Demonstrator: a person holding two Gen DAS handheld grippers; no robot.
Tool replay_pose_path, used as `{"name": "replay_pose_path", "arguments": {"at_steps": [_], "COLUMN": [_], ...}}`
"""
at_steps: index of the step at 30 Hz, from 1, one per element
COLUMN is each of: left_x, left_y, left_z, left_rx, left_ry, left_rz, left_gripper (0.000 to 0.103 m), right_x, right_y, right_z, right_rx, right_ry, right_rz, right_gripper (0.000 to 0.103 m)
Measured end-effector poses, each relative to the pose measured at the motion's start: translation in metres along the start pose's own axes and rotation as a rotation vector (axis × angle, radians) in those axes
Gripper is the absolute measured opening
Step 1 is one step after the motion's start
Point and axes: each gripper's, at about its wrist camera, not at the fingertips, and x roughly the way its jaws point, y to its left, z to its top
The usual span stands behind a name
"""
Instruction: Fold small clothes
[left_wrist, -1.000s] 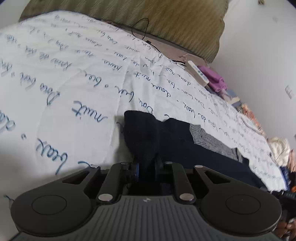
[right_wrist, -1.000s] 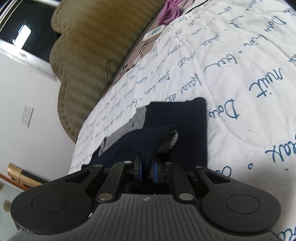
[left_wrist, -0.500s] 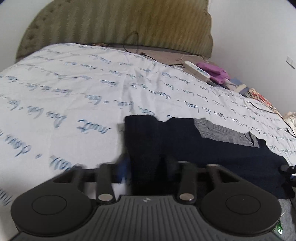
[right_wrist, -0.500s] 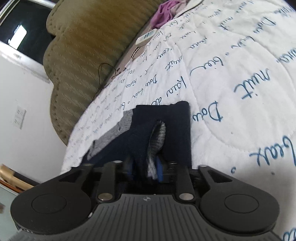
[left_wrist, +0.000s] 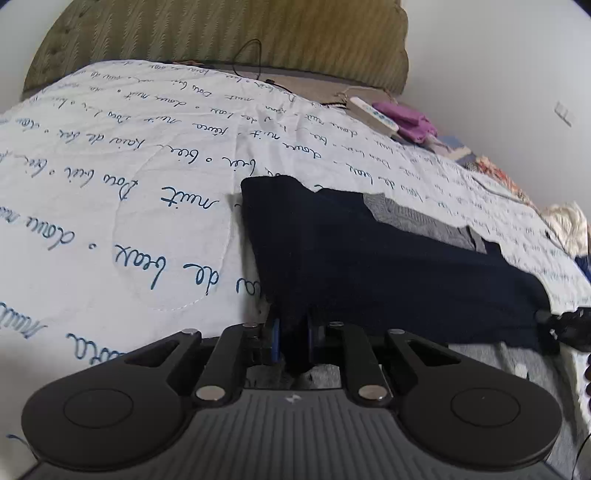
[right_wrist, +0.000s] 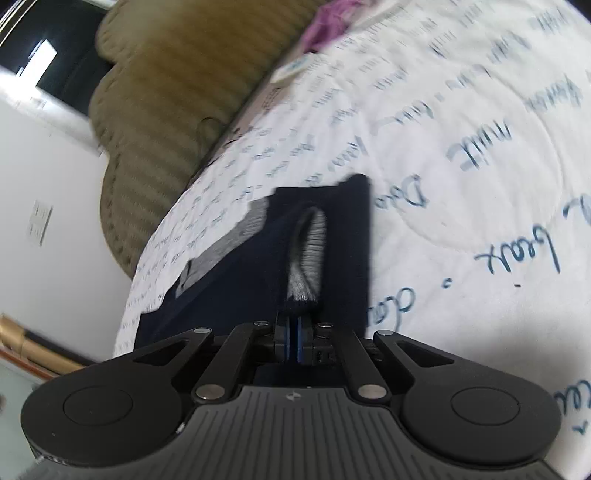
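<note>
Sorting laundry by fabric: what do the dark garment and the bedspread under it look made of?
Navy garment: matte knit, likely cotton or wool blend; its ribbed grey inner face shows. Bedspread: white quilted cotton-like cloth with stitched curves and blue script print.

Dark navy knit garment (left_wrist: 388, 258) lies flat on the white quilted bedspread with blue script (left_wrist: 110, 184), both grippers at its near edge. White remote control (left_wrist: 373, 115) and purple cloth (left_wrist: 410, 120) sit beyond it (touching), before the olive ribbed headboard (left_wrist: 221, 33).
</note>
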Motion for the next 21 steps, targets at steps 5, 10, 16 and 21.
{"name": "replay_pose_path", "arguments": {"at_steps": [5,10,16,21], "left_x": [0.004,-0.035,-0.049,0.030], "left_y": [-0.001,-0.018,-0.069,-0.098], "left_z": [-0.005,-0.007,-0.002,-0.001], "left_rx": [0.040,0.159,0.354,0.498], "left_ry": [-0.001,-0.162,-0.458,-0.265], "left_rz": [0.026,0.108,0.165,0.206], "left_gripper": [0.014,0.017,0.094,0.085], "right_x": [0.004,-0.027,-0.021,0.038], "right_y": [-0.018,-0.002,0.048,0.076], "right_z": [-0.005,-0.001,0.013,0.004], "right_rx": [0.007,-0.022,-0.251,-0.426], "right_ry": [0.013,-0.058,-0.159,-0.039], "right_rz": [-0.026,-0.010,-0.083,-0.188], "right_gripper": [0.009,0.028,0.039,0.036]}}
